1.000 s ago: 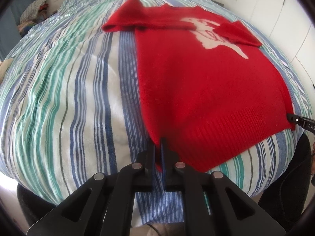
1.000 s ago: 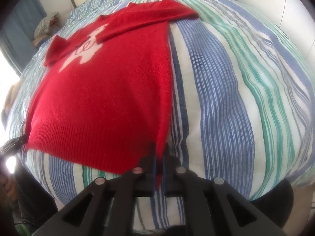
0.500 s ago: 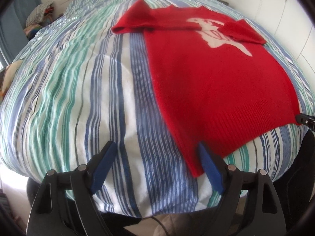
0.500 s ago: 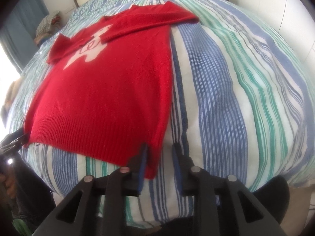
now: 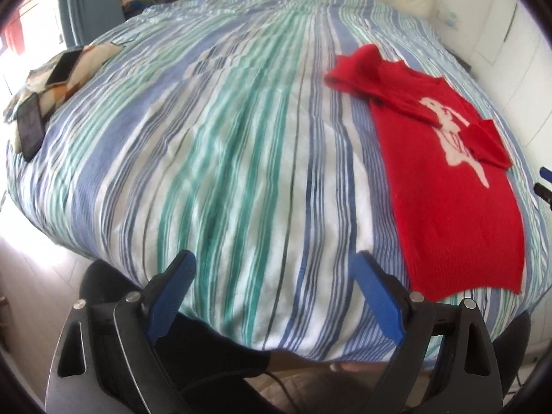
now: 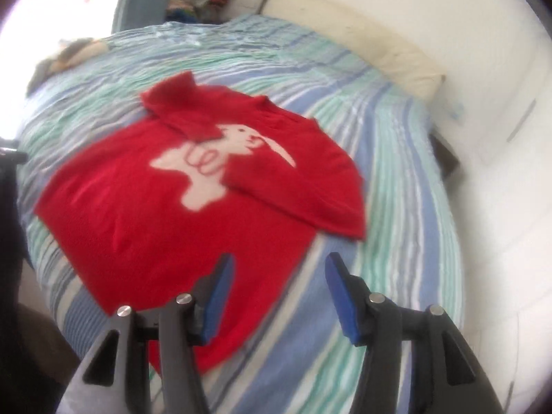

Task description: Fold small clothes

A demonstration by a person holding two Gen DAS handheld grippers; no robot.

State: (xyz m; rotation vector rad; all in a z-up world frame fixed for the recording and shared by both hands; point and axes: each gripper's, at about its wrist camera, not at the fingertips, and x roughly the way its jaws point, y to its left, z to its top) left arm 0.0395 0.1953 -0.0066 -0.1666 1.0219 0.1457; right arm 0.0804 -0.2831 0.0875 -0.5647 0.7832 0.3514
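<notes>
A red sweater (image 5: pixel 452 186) with a white animal print lies flat on the striped bed, both sleeves folded in across the chest. In the right wrist view the sweater (image 6: pixel 165 214) fills the middle. My left gripper (image 5: pixel 272 269) is open and empty, off to the left of the sweater's hem. My right gripper (image 6: pixel 279 272) is open and empty, above the sweater's right lower side; its left pad (image 6: pixel 220 289) is over the red fabric.
The striped duvet (image 5: pixel 220 158) covers the whole bed. Two dark phones (image 5: pixel 31 127) lie on a patterned cushion at the far left edge. A cream pillow (image 6: pixel 376 51) lies by the white wall. A pile of clothes (image 6: pixel 203 0) sits beyond the bed.
Both grippers opened and let go of the sweater's hem corners. The left one swung left away from the sweater; the right one lifted and turned over it.
</notes>
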